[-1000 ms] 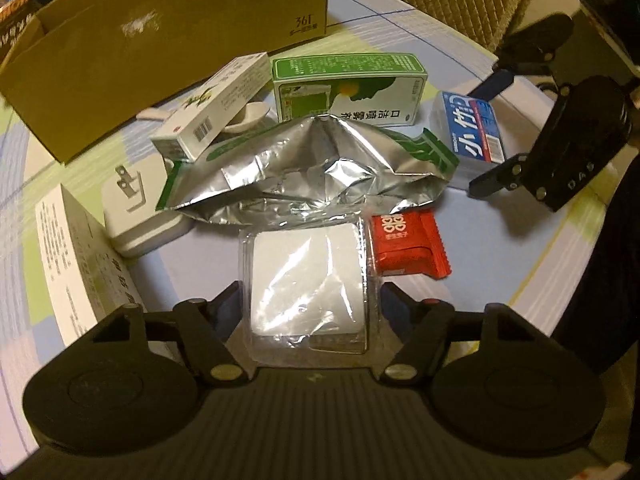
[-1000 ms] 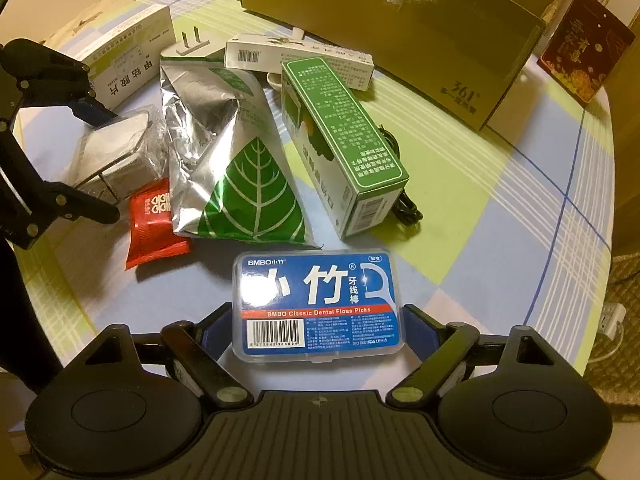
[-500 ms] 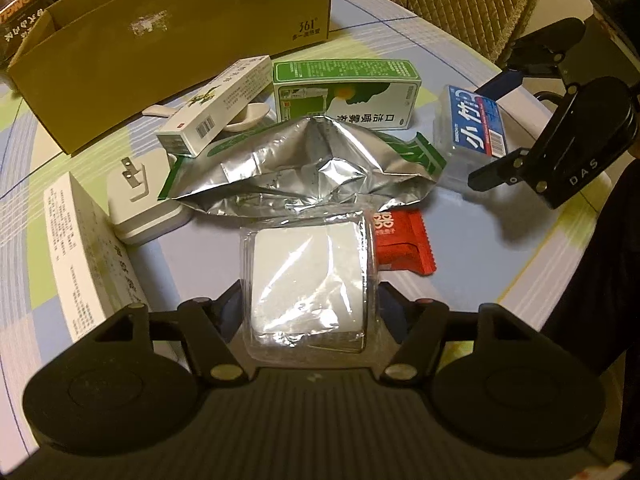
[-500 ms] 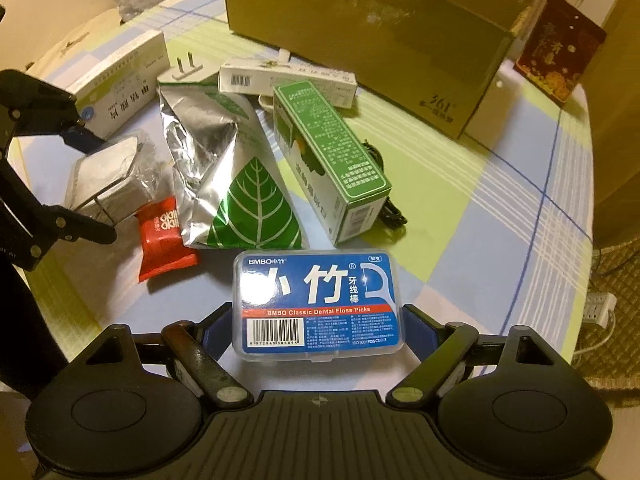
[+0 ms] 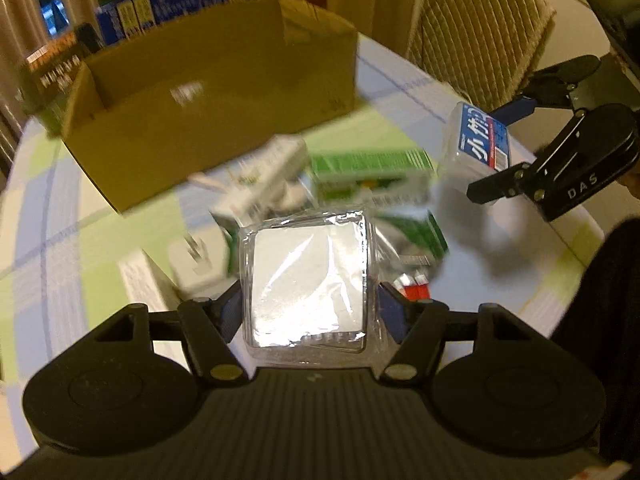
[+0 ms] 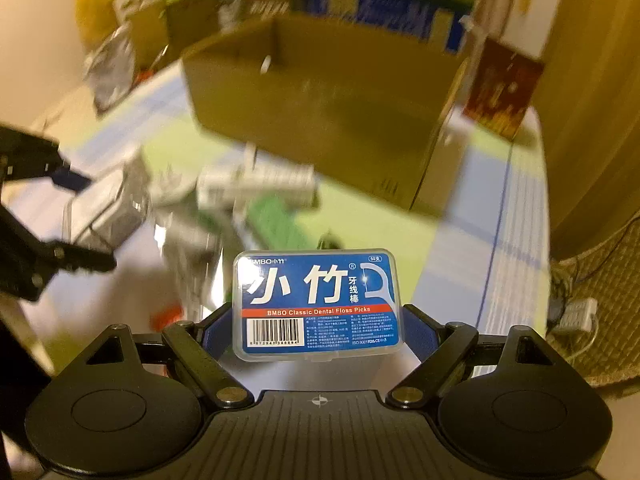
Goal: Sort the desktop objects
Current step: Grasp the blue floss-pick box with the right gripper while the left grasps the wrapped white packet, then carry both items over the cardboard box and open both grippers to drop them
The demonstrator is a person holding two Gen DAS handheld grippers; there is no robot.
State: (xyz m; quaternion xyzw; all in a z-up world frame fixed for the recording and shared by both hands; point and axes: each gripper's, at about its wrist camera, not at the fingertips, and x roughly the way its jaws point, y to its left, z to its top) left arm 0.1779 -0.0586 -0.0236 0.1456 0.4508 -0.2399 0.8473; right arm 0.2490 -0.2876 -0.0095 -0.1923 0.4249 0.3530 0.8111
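My left gripper [image 5: 310, 308] is shut on a clear plastic packet with a white pad inside [image 5: 308, 280], held above the table. My right gripper [image 6: 318, 326] is shut on a blue dental floss pick box [image 6: 318, 304], also lifted; that box shows in the left wrist view [image 5: 478, 144] at the right. An open cardboard box [image 5: 208, 120] stands at the back of the table, and shows in the right wrist view [image 6: 320, 112] ahead. Both views are motion-blurred.
On the table lie a green carton [image 5: 372, 172], a white tube box [image 5: 260, 184], a silver foil bag [image 5: 408, 236], a white plug adapter [image 5: 196, 264], a white box [image 5: 148, 284] and a red packet [image 5: 414, 288]. A wicker chair [image 5: 476, 32] stands behind.
Both grippers have risen and tilted up toward the cardboard box, carrying the packet and the floss box. The table items have dropped lower in view.
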